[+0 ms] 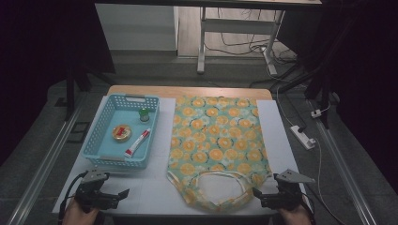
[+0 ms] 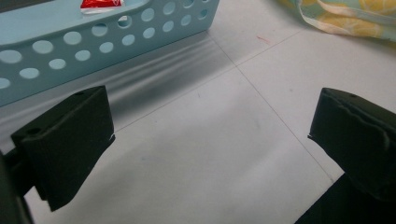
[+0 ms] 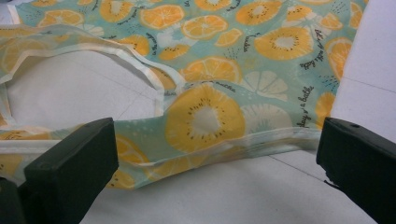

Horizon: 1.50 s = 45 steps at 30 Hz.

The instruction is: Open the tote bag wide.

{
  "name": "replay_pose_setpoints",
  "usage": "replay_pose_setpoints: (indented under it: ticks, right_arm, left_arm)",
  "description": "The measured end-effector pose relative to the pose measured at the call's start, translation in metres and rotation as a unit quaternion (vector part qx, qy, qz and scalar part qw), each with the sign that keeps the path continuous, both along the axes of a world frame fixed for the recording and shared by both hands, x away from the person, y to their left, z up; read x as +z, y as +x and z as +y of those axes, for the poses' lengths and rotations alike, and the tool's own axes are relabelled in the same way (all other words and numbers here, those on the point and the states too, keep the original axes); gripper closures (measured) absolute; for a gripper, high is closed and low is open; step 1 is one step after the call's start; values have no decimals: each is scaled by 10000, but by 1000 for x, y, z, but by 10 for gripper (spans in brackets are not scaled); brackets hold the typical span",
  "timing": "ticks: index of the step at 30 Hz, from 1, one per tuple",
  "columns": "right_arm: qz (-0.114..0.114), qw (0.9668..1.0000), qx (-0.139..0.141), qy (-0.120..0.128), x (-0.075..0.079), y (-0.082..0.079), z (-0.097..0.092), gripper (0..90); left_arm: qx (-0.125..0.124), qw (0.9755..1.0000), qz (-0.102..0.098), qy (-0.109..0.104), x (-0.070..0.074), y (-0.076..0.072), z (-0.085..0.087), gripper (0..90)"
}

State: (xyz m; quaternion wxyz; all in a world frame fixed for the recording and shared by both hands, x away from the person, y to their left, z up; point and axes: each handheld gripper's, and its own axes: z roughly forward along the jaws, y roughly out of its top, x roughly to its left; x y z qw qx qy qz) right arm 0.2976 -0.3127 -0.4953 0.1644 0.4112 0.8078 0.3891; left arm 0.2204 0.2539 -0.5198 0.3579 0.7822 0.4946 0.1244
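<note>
Right now, by part:
Right gripper [image 3: 210, 154]: jaws wide apart, nothing held, at the garment's near corner.
Left gripper [image 2: 205, 135]: jaws wide apart, empty, over bare table [image 2: 219, 154] near the basket.
Garment [image 1: 218, 145]: citrus-print, flat, right of centre.
Basket [image 1: 96, 140]: blue, left, holding a tube [image 1: 137, 142].

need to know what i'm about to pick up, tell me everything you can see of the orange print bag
The bag lies flat and spread on the white table, right of the blue basket and apart from it. It looks like thin, slightly glossy fabric: pale green, printed with orange slices, pale flowers and small black script, with cream edging. Its far edge is straight; the near end has a rounded cut-out that shows the table, framed by handle straps. The hem is slightly rumpled. The right gripper sits open at its near right corner, not gripping it.
</note>
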Motion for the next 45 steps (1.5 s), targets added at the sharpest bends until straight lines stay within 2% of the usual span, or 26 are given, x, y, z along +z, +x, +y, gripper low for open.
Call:
replay_pose_setpoints:
  ticks: [9,28,35,45]
  right_arm:
    - [-56,10000,20,-40,0,-1,2,0]
    - [-22,10000,41,-56,1,-1,2,0]
    - [-240,9995,189,-19,8,-4,8,0]
    - [-226,9987,445,-70,9,-3,18,0]
  left_arm:
    - [0,10000,1,4,0,0,0,0]
    - [7,10000,19,5,0,0,0,0]
    - [0,10000,17,-5,-1,0,0,0]
    - [3,10000,36,8,-1,1,0,0]
